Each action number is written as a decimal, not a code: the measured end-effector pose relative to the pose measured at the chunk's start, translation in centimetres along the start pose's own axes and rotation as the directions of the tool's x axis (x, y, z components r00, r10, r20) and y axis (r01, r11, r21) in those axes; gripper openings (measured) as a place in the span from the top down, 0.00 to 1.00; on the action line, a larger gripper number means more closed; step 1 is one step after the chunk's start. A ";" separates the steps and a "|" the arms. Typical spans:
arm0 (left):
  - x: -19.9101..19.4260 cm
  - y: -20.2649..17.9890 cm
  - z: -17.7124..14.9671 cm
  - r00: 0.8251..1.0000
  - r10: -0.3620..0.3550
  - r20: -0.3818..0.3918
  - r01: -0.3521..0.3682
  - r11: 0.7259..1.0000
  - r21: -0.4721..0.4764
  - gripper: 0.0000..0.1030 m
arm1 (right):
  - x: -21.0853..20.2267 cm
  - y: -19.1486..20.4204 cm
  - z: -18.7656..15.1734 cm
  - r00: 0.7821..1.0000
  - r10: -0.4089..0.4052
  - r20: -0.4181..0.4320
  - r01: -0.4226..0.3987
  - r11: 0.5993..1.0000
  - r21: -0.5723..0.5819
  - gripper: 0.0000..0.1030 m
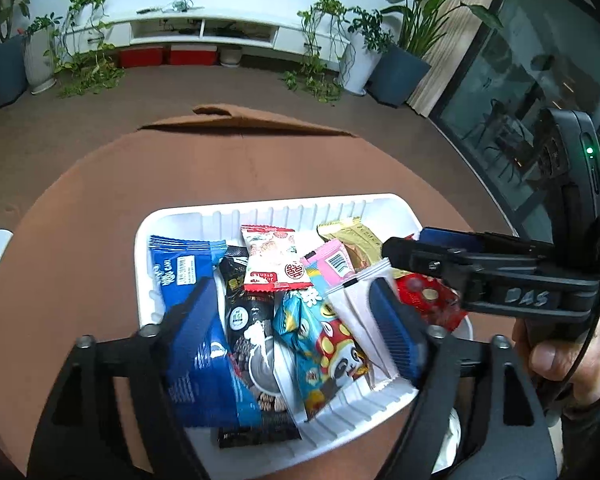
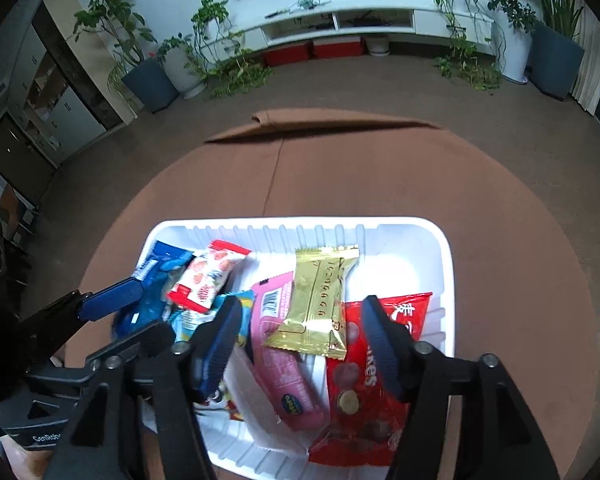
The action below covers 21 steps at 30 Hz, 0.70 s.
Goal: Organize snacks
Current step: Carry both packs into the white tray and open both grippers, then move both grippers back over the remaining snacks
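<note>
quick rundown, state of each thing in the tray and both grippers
left gripper: open, above the packets, holding nothing
right gripper: open, above the packets, holding nothing
white tray: on the brown table, loaded with snacks, far right corner bare
gold packet: sealed, lying on the pink packet
red packet: sealed, flat at the tray's right side
blue packet: sealed, at the tray's left side
panda packet: sealed, tilted on other packets

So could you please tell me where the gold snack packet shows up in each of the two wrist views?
Left wrist: the gold packet lies at the tray's far right, partly hidden behind the right gripper.
Right wrist: the gold packet lies mid-tray, between the pink packet and the red bag.
Shared landmark: the white tray.
</note>
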<state>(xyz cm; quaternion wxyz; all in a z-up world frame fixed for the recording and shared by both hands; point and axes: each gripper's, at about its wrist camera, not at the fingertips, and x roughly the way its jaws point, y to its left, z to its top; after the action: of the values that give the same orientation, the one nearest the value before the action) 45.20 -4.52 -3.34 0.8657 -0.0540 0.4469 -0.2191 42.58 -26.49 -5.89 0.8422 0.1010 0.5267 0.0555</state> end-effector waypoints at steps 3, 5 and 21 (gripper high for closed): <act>-2.3 -0.5 -0.7 0.999 -0.003 0.041 0.003 1.000 0.009 0.00 | -2.6 -0.4 -0.4 0.993 0.102 0.061 -0.105 0.994 0.045 0.12; -3.9 -1.0 -1.4 0.998 0.006 0.069 -0.009 0.999 0.036 0.00 | -4.3 -0.9 -1.0 0.978 0.175 0.110 -0.184 0.980 0.076 0.07; -12.3 -4.3 -13.7 0.989 0.018 0.149 -0.044 0.984 0.172 0.00 | -15.2 -5.7 -17.4 0.795 0.486 0.364 -0.591 0.757 0.280 0.00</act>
<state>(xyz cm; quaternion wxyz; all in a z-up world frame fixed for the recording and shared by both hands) 26.63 -1.67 -1.03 0.9009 0.0131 0.3618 -0.2392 20.19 -33.15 -1.26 0.8169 0.4169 0.3556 0.1802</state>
